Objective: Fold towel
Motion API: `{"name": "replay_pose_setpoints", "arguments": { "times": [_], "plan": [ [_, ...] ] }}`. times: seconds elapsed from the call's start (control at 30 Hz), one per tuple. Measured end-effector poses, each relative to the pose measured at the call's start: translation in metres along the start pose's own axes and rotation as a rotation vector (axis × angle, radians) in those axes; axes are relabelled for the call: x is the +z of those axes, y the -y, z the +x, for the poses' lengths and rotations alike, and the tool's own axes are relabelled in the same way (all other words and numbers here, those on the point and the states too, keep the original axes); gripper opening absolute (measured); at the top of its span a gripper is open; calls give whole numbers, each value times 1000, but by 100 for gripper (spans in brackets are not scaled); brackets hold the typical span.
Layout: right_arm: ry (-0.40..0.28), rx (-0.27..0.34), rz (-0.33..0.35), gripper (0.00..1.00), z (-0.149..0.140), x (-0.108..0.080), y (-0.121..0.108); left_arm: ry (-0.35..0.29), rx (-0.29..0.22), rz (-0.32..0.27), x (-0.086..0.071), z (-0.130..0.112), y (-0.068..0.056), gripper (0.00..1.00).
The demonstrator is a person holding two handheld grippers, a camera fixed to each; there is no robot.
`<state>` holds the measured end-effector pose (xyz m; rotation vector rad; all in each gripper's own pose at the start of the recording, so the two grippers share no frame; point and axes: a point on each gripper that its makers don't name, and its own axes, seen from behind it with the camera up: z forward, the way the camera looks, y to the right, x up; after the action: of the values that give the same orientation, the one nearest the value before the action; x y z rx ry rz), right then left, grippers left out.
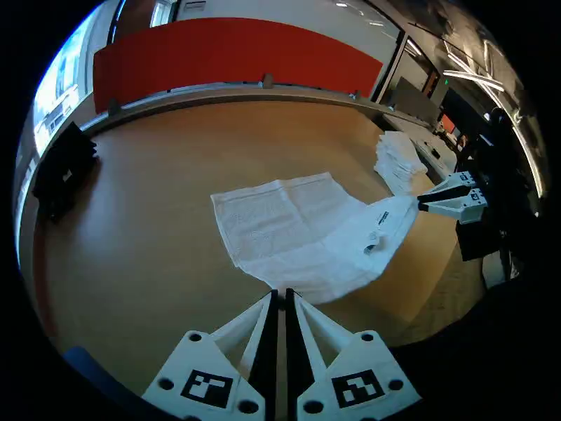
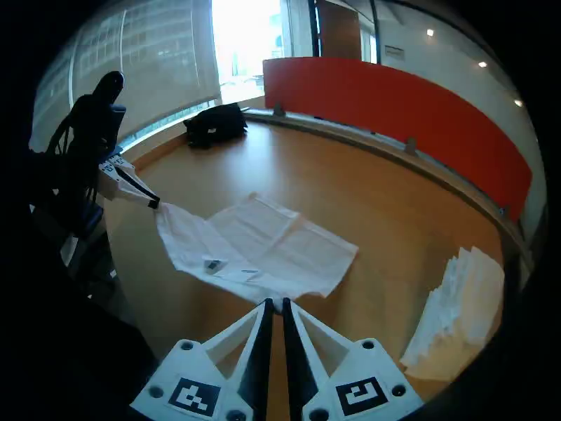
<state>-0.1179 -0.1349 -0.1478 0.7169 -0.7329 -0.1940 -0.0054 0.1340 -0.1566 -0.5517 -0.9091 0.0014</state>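
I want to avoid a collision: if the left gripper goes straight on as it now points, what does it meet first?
Probably the towel, which lies right ahead of the left gripper; beyond it, the table.

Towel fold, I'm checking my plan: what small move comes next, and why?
The left claw and right claw each pinch a near corner of the towel, which lies spread unfolded; probably raise both and carry them toward its far edge.
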Motion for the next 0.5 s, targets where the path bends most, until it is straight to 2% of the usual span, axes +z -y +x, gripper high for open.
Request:
{"name": "replay_pose_setpoints", "arguments": {
  "times": [0.5],
  "plan": [
    [-6,-3,-5,10,6,16,-10,-8,-11,-5,15,15,6,7]
  ]
}}
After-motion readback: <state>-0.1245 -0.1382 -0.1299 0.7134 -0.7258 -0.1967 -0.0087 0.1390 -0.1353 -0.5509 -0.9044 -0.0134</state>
